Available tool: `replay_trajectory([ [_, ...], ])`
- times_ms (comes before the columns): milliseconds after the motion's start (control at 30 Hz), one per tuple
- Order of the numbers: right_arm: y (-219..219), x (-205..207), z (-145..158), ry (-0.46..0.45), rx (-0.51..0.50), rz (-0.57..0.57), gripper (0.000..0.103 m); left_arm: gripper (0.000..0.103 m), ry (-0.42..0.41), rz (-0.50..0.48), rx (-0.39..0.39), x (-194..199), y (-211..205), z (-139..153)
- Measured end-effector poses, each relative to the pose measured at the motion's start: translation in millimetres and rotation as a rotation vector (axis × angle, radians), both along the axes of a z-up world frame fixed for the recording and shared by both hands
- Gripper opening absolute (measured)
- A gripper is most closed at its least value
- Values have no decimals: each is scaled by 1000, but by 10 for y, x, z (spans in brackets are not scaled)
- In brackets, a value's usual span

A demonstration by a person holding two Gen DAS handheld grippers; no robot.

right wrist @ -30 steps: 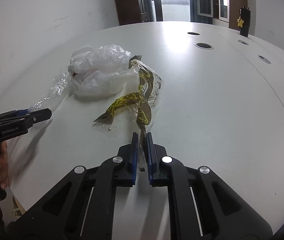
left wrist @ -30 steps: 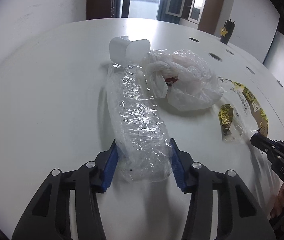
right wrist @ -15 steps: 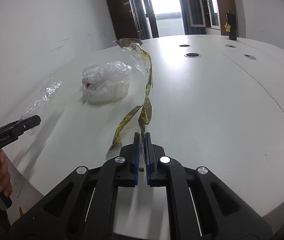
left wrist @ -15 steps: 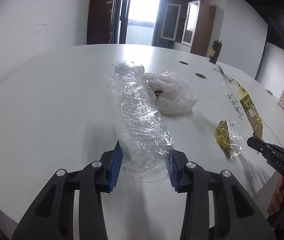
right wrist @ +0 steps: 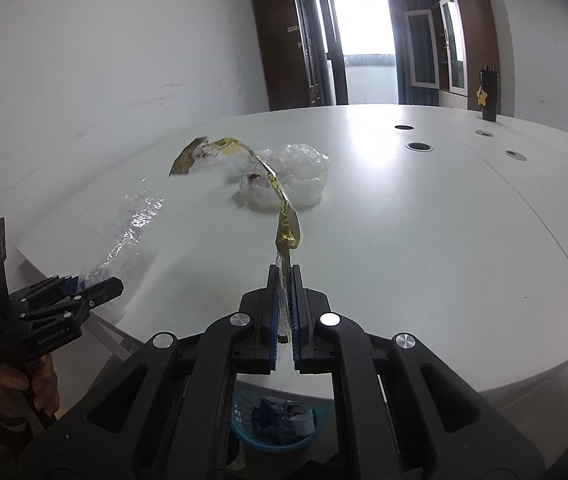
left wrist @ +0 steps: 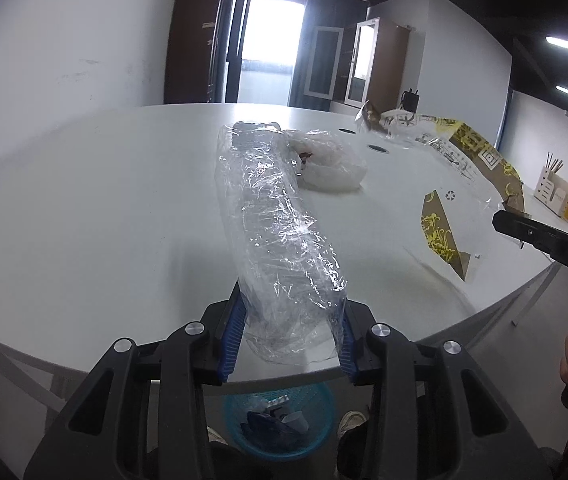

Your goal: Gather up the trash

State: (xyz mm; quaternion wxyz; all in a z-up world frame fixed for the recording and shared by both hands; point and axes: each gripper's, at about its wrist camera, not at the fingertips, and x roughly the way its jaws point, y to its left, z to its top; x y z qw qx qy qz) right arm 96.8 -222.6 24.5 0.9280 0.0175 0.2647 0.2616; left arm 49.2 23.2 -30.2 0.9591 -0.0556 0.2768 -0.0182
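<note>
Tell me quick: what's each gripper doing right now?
Left gripper: closed on the clear plastic wrap.
Right gripper: closed on the yellow-printed wrapper.

White letters "DAS" on the side of the black right gripper (left wrist: 501,220), cut off by the frame edge in the left wrist view. "GenRobot.AI" in pale print on the black body of the left gripper (right wrist: 92,282), right wrist view; smaller print lower on the same body, too small to read. Recycling triangle sign on the clear-and-gold printed plastic wrapper (left wrist: 449,196); its other black print unreadable.
</note>
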Motion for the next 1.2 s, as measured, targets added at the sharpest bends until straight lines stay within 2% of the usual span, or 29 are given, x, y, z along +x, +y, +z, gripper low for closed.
replay_trajectory([
  [167, 78, -200, 32, -22, 3, 25, 5, 38, -24, -4, 20, -134, -23, 12],
  [367, 165, -402, 5, -19, -5, 74, 5, 38, -52, -12, 3, -422, 0, -30],
  [567, 295, -609, -131, 3, -31, 126, 5, 38, -70, 50, -9, -771, 150, -119],
  [700, 241, -772, -332, 49, -28, 129, 5, 38, -39, 42, -24, -986, 206, -222],
  [833, 177, -928, -548, 118, -10, 164, 5, 38, 1, 13, 9, -1144, 162, -354],
  [933, 191, -1029, -696, 145, -43, 170, 5, 38, 40, -17, 12, -1191, 97, -485],
  [1000, 201, -1061, -799, 162, -63, 165, 5, 38, 81, -28, 19, -1194, 49, -605],
  [1067, 222, -1062, -906, 182, -80, 171, 5, 38, 121, -29, -5, -1155, 10, -672],
  [1200, 291, -1022, -1072, 206, -89, 181, 5, 38, 202, -27, -24, -929, -82, -824],
])
